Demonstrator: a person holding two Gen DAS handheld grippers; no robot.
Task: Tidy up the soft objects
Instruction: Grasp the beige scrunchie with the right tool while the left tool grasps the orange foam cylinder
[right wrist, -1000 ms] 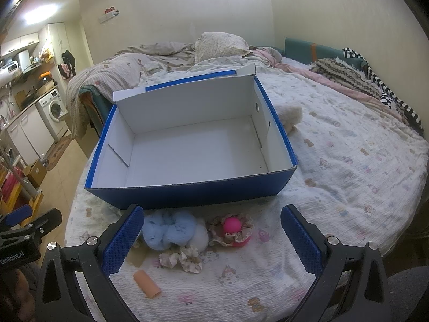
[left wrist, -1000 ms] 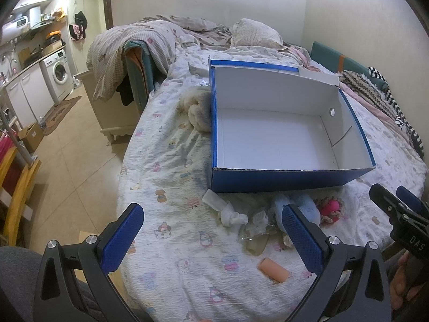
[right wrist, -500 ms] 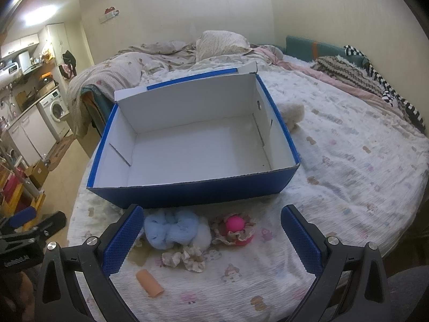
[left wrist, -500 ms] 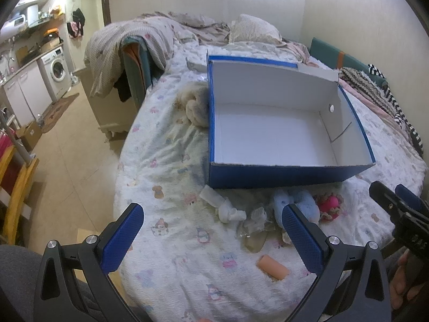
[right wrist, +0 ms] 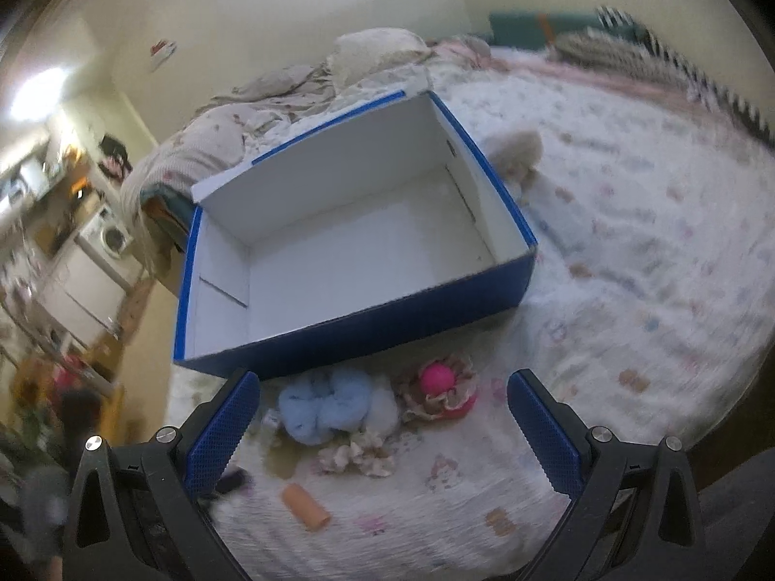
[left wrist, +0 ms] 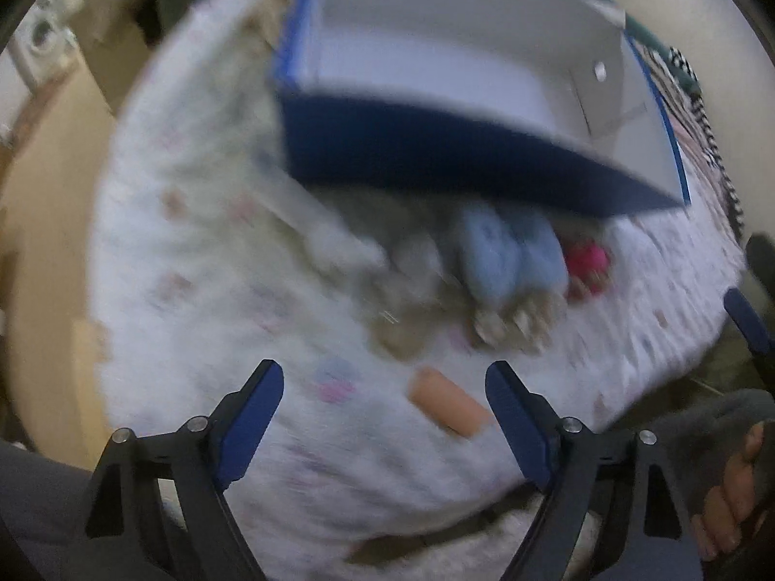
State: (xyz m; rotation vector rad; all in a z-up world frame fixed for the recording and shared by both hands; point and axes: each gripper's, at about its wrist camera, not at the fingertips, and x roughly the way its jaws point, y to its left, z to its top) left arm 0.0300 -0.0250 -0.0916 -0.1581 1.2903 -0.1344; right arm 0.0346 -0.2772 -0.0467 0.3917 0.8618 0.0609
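Note:
An open blue box with a white inside (right wrist: 339,242) (left wrist: 436,145) sits on the bed. In front of it lie a light blue fluffy scrunchie (right wrist: 324,404) (left wrist: 508,256), a pink ball in a frilly wrap (right wrist: 438,385) (left wrist: 588,261), a beige scrunchie (right wrist: 356,455) and an orange foam roll (right wrist: 305,506) (left wrist: 448,402). My left gripper (left wrist: 385,411) is open and empty just short of the orange roll. My right gripper (right wrist: 380,421) is open and empty, near the blue scrunchie. The left wrist view is blurred.
A cream plush (right wrist: 516,152) lies to the right of the box. Rumpled bedding and a pillow (right wrist: 373,51) lie behind it. The bed's edge falls to the floor on the left, with a washing machine (right wrist: 114,237) beyond.
My left gripper has moved fast forward and down toward the orange roll and the pile. My right gripper has tilted and come a little closer to the pile.

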